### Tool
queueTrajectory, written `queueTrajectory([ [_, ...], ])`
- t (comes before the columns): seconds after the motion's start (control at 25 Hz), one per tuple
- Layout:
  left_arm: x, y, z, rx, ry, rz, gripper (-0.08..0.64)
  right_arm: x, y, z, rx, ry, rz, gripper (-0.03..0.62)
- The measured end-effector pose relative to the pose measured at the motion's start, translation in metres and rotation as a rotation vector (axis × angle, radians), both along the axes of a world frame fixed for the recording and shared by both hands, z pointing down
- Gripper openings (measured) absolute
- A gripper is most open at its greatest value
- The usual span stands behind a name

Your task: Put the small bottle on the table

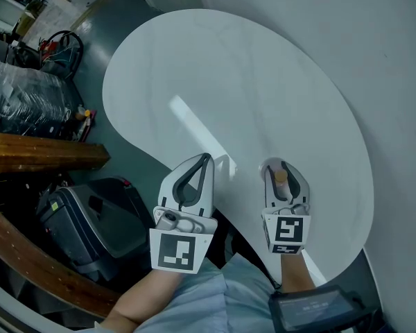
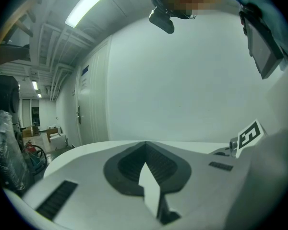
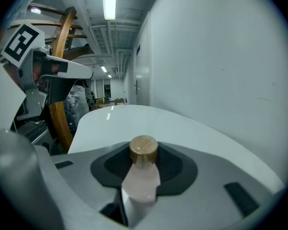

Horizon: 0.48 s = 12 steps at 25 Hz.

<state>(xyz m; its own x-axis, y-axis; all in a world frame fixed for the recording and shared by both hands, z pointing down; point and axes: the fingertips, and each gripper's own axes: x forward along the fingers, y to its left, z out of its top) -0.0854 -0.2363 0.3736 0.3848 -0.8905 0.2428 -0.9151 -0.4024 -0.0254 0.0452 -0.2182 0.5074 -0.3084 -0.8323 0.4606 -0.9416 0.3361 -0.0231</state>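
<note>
Wood-capped, pale-bodied small bottle [image 3: 143, 174] is clamped between the jaws of the right hand-held gripper [image 1: 283, 166], over the near edge of the white table [image 1: 263, 82]; contact with the table cannot be told. Left hand-held gripper [image 1: 205, 161] has its jaws together, nothing between them, also at the table's near edge.

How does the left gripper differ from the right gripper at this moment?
The right gripper is shut on the small bottle, whose wooden cap sits between the jaw tips; the left gripper holds nothing. The left gripper's jaws meet at the tips; the right gripper's jaws are kept apart by the bottle. The right gripper is well over the table; the left gripper reaches only its edge. Both point across the table.
</note>
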Motion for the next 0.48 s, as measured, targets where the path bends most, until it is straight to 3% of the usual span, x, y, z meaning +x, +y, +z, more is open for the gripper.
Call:
queueTrajectory([
  [0.48, -0.009, 0.011, -0.021, 0.063, 0.016, -0.022, 0.000, -0.004, -0.009, -0.019, 0.051, 0.042, -0.040, 0.179],
])
